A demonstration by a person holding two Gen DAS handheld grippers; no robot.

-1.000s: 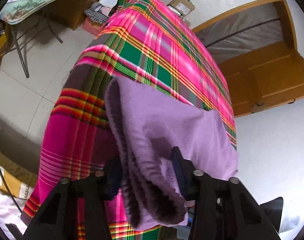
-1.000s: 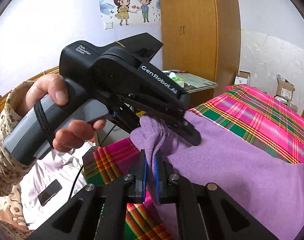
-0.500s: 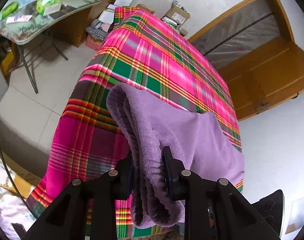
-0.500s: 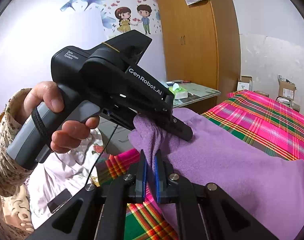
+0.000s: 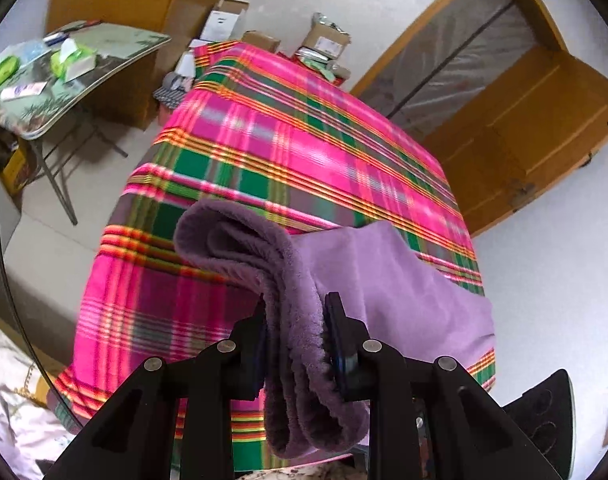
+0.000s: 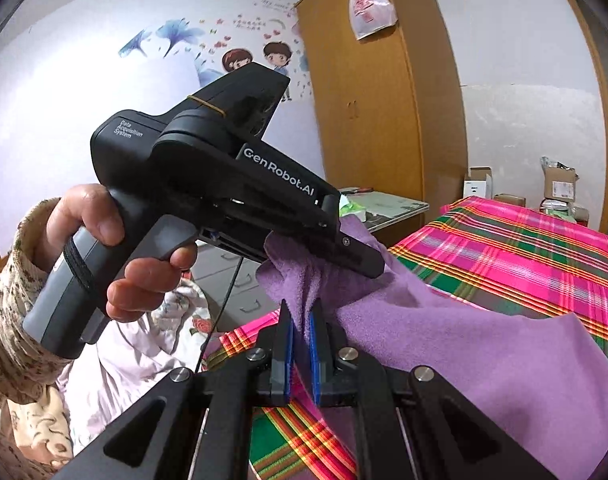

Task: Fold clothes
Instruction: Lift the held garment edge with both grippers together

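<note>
The purple cloth (image 5: 383,280) is held up over the near end of the plaid bed (image 5: 304,140), bunched layers clamped in the left gripper (image 5: 296,332) and an edge pinched nearby in the nearly closed right gripper (image 6: 300,332), likely so a fold stays aligned.

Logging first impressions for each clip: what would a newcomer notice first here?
The loud pink-and-green plaid cover on the bed fills both views. A purple fleece garment is bunched and lifted off its near end, pinched by both tongs: the left tongs and the right tongs.
</note>
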